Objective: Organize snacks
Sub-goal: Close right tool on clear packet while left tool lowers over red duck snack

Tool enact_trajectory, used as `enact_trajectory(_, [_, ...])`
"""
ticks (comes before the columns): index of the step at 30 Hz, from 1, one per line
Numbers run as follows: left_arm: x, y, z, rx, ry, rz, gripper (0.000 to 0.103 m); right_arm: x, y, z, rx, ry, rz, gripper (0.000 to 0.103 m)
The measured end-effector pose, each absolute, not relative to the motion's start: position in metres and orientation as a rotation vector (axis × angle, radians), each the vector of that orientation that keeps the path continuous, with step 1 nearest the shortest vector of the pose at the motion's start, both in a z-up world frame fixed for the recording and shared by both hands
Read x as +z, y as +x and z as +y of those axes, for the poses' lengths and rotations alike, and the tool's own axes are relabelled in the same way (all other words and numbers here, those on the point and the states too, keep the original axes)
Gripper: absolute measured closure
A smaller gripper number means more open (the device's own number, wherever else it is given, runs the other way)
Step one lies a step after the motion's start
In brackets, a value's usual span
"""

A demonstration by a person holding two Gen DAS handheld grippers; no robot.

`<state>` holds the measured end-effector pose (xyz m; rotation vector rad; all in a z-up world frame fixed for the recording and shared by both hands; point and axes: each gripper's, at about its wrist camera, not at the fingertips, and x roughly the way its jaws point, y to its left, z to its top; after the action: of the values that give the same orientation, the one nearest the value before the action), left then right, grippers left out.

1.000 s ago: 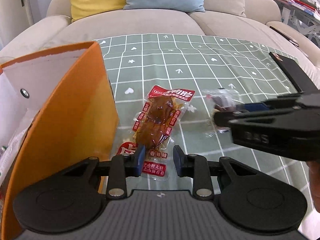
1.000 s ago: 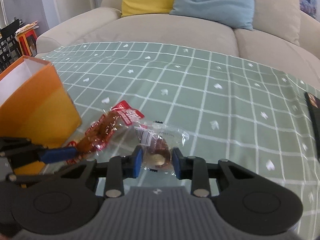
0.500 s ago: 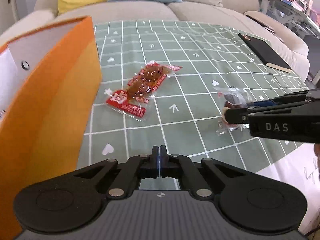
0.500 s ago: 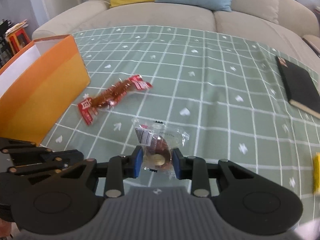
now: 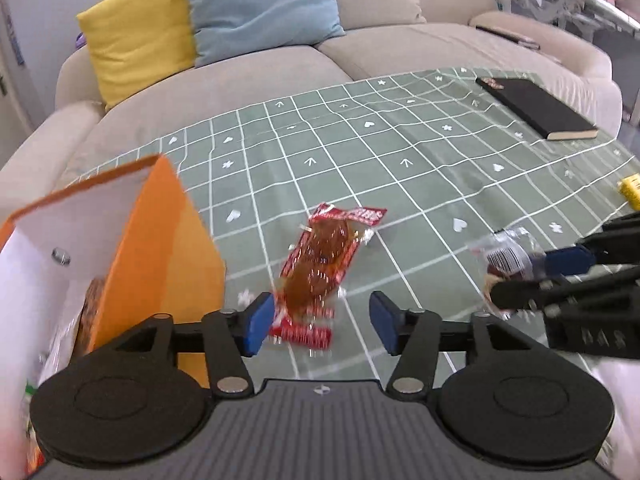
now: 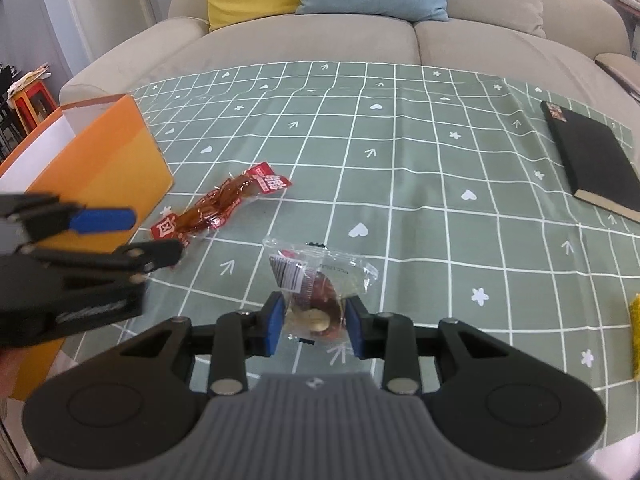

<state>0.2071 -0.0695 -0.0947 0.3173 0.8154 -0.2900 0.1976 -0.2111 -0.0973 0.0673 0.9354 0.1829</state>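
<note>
A red snack packet with a brown piece inside lies on the green checked tablecloth, beside the orange box. My left gripper is open, its fingers either side of the packet's near end. The packet also shows in the right wrist view. My right gripper is shut on a clear-wrapped snack and holds it just above the cloth. This snack also shows in the left wrist view. The orange box is open at the top and holds other snacks.
A black notebook lies at the far right of the table. A yellow item lies at the right edge. A beige sofa with yellow and blue cushions stands behind the table.
My left gripper was shut half a second ago and has opened, moving forward to the red packet. My right gripper still holds the clear-wrapped snack.
</note>
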Motion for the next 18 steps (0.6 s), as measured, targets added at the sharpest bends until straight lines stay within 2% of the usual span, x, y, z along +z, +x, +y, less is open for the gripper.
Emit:
enact_trajectory(9, [-0.117, 0.241, -0.091, -0.275, 0.395, 0.838, 0.032, -0.107, 0.213, -0.216, 0.188, 0.097, 0.949, 0.068])
enact_trajectory(18, [-0.125, 0.254, -0.086, -0.244, 0.341, 0.844, 0.028, -0.109, 0.219, -0.213, 0.198, 0.116, 0.944, 0.067])
